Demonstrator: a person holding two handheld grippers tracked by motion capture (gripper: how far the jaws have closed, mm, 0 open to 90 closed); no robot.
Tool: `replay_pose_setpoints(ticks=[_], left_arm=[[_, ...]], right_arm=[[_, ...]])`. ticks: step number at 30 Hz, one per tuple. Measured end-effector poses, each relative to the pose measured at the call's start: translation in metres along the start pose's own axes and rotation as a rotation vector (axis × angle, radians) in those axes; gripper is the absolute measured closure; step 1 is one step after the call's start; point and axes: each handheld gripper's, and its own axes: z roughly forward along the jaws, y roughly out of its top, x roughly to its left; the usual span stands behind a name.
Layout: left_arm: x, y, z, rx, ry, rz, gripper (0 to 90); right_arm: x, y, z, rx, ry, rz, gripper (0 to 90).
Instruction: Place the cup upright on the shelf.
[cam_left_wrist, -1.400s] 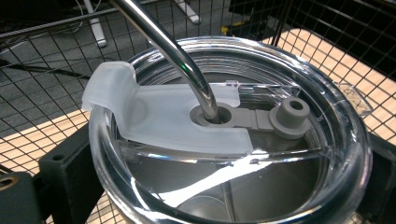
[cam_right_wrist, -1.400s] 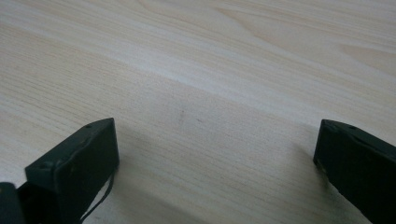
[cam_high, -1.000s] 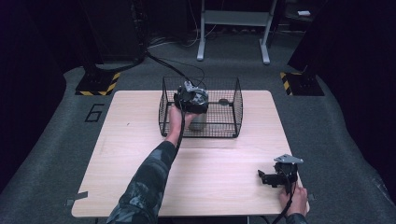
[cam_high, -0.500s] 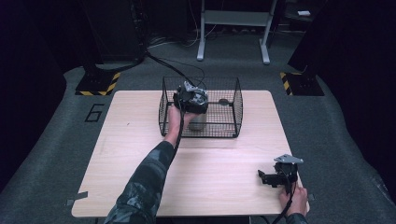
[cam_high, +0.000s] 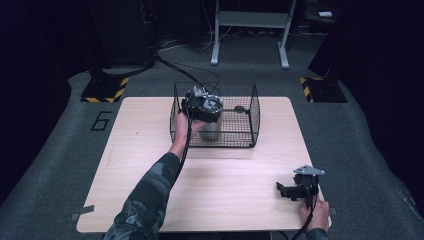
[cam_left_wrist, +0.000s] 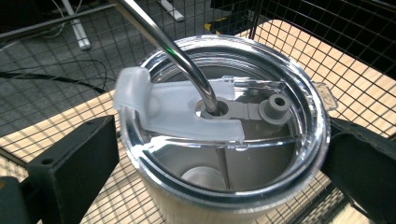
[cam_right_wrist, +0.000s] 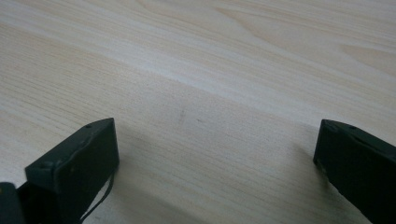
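Note:
A steel tumbler (cam_left_wrist: 224, 186) with a clear lid and a bent metal straw (cam_left_wrist: 173, 51) stands upright inside a black wire basket (cam_high: 252, 117) at the far middle of the table. My left gripper (cam_high: 206, 116) hangs over the tumbler (cam_high: 211, 132), which it partly hides in the high view. In the left gripper view the left gripper (cam_left_wrist: 222, 154) is open, one jaw on each side of the lid and a small gap at the left jaw. My right gripper (cam_high: 281, 190) rests open near the table's front right corner, with bare wood between its jaws (cam_right_wrist: 217, 154).
The light wooden table (cam_high: 150, 150) is bare around the basket. A small grey object (cam_high: 240, 108) lies on the basket floor to the right of the tumbler. Basket walls (cam_left_wrist: 327, 37) rise close around the left gripper. Dark floor, stands and cables lie beyond the table.

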Motion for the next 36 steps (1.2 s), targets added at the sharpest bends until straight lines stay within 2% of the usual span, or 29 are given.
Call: replay_pose_setpoints(ticks=[1,4,7,8,12,17,21,23,26,30,36], left_arm=[[0.002,-0.001,-0.004,0.011,-0.019,-0.004,0.1],[0.003,-0.002,-0.012,0.002,-0.034,-0.026,0.1],[0.004,-0.004,-0.023,0.0,-0.052,-0.002,0.1],[0.003,-0.004,-0.027,-0.005,-0.057,-0.005,0.0],[0.002,-0.004,-0.043,0.018,-0.044,0.024,0.1],[0.002,-0.006,-0.072,0.039,-0.013,0.064,0.1],[0.002,-0.011,-0.092,0.036,-0.011,0.091,0.1],[0.002,-0.015,-0.104,0.025,-0.009,0.092,0.1],[0.002,-0.024,-0.122,0.02,0.007,0.125,0.1],[0.002,-0.039,-0.14,0.011,0.013,0.134,0.1],[0.007,-0.07,-0.158,0.04,0.041,0.138,0.1]], right_arm=[[0.0,0.0,0.0,0.0,0.0,0.0,0.0],[0.0,0.0,0.0,0.0,0.0,0.0,0.0],[0.0,0.0,0.0,-0.001,0.0,0.0,0.0],[0.0,0.0,0.0,0.0,0.0,0.0,0.0],[0.0,0.0,0.0,-0.001,0.0,0.0,0.0],[0.0,0.0,0.0,-0.001,0.0,-0.001,0.0],[0.0,0.0,0.0,-0.001,0.0,-0.001,0.0],[0.0,0.0,0.0,-0.001,-0.001,0.002,0.0],[0.0,0.0,0.0,-0.001,-0.001,0.001,0.0],[0.001,0.0,0.0,-0.002,-0.002,0.007,0.0],[0.001,0.0,0.0,0.0,-0.004,0.007,0.0]])
